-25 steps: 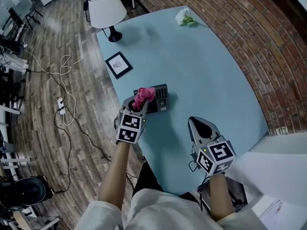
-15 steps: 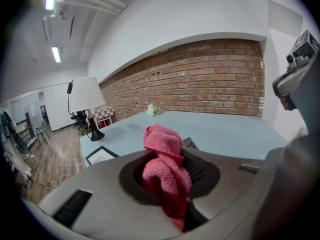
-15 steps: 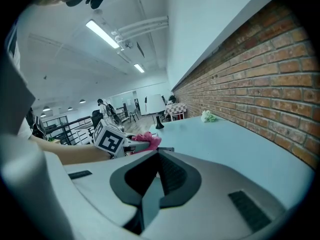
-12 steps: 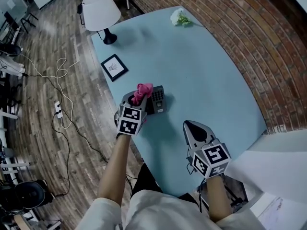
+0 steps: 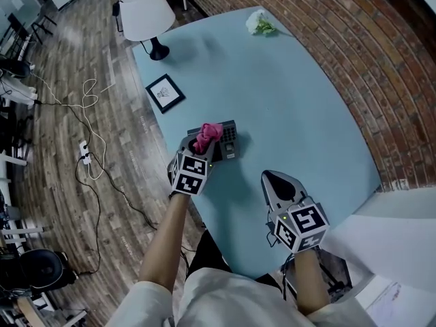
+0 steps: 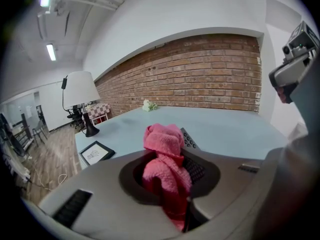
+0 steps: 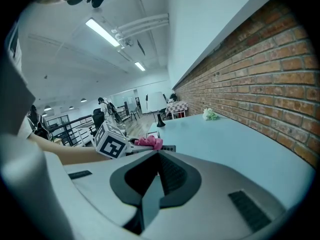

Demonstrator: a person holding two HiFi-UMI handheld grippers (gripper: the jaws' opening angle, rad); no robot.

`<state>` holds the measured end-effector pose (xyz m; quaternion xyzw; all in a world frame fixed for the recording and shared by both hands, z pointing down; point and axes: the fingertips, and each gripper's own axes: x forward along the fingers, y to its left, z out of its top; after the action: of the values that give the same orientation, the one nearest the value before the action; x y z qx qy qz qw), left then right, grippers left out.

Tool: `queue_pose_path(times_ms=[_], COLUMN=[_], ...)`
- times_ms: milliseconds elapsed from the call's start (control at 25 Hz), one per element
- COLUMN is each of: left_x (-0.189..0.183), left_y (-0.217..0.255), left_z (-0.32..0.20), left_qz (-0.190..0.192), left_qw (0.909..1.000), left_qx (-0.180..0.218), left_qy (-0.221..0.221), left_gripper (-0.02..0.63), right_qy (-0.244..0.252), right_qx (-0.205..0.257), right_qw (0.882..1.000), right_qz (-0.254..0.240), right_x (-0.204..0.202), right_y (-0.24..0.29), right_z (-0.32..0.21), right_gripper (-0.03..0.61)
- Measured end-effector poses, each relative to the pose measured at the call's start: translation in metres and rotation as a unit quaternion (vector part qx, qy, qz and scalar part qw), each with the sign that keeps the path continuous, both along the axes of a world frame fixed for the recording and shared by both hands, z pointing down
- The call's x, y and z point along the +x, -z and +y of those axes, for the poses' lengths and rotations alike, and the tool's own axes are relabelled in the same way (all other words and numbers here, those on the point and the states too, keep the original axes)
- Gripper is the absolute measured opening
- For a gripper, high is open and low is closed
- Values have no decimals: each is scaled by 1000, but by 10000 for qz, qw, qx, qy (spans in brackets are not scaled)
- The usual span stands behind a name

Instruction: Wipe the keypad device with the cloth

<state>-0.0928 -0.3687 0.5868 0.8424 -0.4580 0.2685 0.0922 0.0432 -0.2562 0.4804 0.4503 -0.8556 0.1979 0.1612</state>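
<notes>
One keypad (image 5: 230, 142) lies near the table's (image 5: 300, 107) left edge, about midway along it. One pink cloth (image 5: 208, 134) sits bunched over the keypad's left end, pinched between the jaws of the left gripper (image 5: 202, 144), which are closed on it. The right gripper (image 5: 275, 180) hovers over bare table nearer the person, well apart from the keypad, its jaws together with nothing in them. Farther off are one frame (image 5: 164, 91), one lamp (image 5: 146, 13) and one white flower (image 5: 259, 24) near the brick wall (image 5: 354, 53).

Grey left tongs (image 5: 206, 139), grey right tongs (image 5: 272, 180), black-and-white marker cubes (image 5: 189, 174), white shirt (image 5: 225, 298)
</notes>
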Motion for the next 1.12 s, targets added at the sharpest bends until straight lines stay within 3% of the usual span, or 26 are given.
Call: queue_pose_path(times_ms=[560, 1120], left_x=[24, 35], left_y=[-50, -89], left_z=[44, 82], left_qz=[-165, -607], left_qw=[9978, 9908], left_qx=[-515, -846], left_qy=[-379, -862], left_gripper=[100, 101], right_qy=[152, 63], right_qx=[63, -13], right_qw=[9999, 10000], right_qz=[41, 73], right_x=[1, 9], right_y=[0, -4], right_z=[5, 7], right_gripper=[17, 17])
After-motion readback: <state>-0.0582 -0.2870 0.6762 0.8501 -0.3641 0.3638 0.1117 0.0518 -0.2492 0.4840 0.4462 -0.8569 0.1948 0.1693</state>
